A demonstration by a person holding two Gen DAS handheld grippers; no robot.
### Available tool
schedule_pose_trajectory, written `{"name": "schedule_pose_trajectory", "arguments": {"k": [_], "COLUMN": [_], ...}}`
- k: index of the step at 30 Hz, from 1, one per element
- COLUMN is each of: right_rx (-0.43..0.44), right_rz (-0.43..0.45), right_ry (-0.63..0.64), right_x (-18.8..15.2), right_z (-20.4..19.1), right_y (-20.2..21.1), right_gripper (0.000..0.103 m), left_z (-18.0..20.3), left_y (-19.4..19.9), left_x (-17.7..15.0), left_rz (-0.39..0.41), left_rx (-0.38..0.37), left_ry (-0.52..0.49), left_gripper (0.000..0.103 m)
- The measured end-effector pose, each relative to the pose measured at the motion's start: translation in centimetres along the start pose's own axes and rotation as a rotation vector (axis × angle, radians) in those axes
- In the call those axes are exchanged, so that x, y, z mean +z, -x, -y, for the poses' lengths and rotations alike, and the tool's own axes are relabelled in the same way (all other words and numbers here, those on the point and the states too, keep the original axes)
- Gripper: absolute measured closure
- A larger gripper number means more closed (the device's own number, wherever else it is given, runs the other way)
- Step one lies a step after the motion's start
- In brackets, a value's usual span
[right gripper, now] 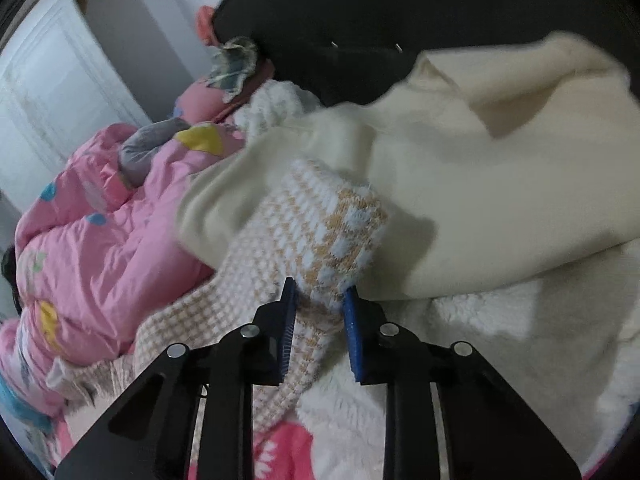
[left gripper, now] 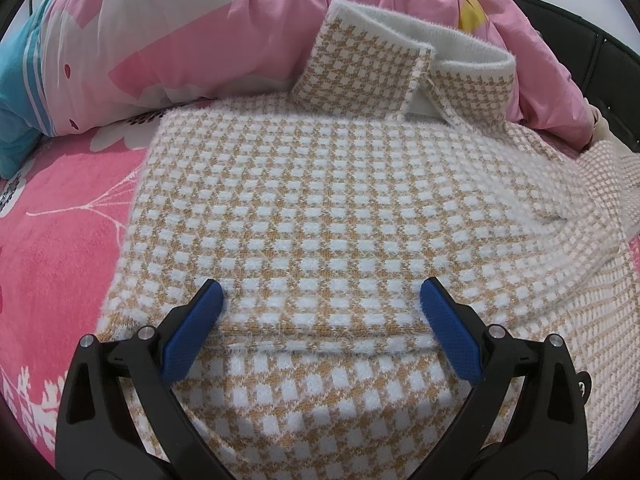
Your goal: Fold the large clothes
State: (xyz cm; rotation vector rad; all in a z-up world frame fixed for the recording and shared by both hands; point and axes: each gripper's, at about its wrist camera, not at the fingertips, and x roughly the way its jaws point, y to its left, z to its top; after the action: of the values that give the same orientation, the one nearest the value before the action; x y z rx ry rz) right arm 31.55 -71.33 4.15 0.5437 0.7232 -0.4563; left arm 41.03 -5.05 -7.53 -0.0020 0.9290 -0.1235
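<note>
1. across the bed (left gripper: 60,216), spread flat: checked sweater (left gripper: 320,208), long axis running from the near hem to the collar (left gripper: 420,60) by the pink quilt (left gripper: 160,40).
2. left claw (left gripper: 322,294): released, jaws wide over the hem fold.
3. right claw (right gripper: 320,292): clenched on the sleeve cuff (right gripper: 332,232); best carried straight across the body, kept taut.
</note>
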Motion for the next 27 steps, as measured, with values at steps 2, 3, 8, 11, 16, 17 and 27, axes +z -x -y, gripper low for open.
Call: {"name": "schedule_pose_trajectory", "arguments": {"k": [2, 3, 8, 11, 16, 17, 27], "right_rx": [0.026, 0.052, 0.184, 0.266, 0.378, 0.399, 0.657], "right_rz": [0.026, 0.045, 0.137, 0.182, 0.211, 0.205, 0.078], "right_ry": [0.019, 0.031, 0.147, 0.223, 0.354, 0.373, 0.66], "right_x": [0.1, 0.3, 1.3, 1.6, 0.5, -0.1, -12.8], "right_z": [-1.1, -2.0, -8.1, -12.4, -20.6, -22.3, -42.0], "right_y": [1.9, 3.2, 10.5, 15.0, 19.7, 20.0, 18.1], "right_gripper": [0.082, 0.082, 0.084, 0.084, 0.084, 0.085, 0.085], "left_z": [0.0, -0.1, -0.9, -1.7, -2.8, -2.9, -8.0], "left_y": [0.0, 0.0, 0.4, 1.2, 2.8, 3.2, 10.3], "left_x": [0.0, 0.0, 0.3, 0.8, 1.3, 1.4, 1.7], "left_rz": [0.002, 0.003, 0.018, 0.011, 0.004, 0.005, 0.111], "left_rx": [0.0, -0.002, -0.035, -0.066, -0.108, -0.107, -0.106], "left_ry": [0.0, 0.001, 0.03, 0.07, 0.136, 0.141, 0.175], "left_gripper": [0.007, 0.007, 0.008, 0.008, 0.008, 0.008, 0.008]}}
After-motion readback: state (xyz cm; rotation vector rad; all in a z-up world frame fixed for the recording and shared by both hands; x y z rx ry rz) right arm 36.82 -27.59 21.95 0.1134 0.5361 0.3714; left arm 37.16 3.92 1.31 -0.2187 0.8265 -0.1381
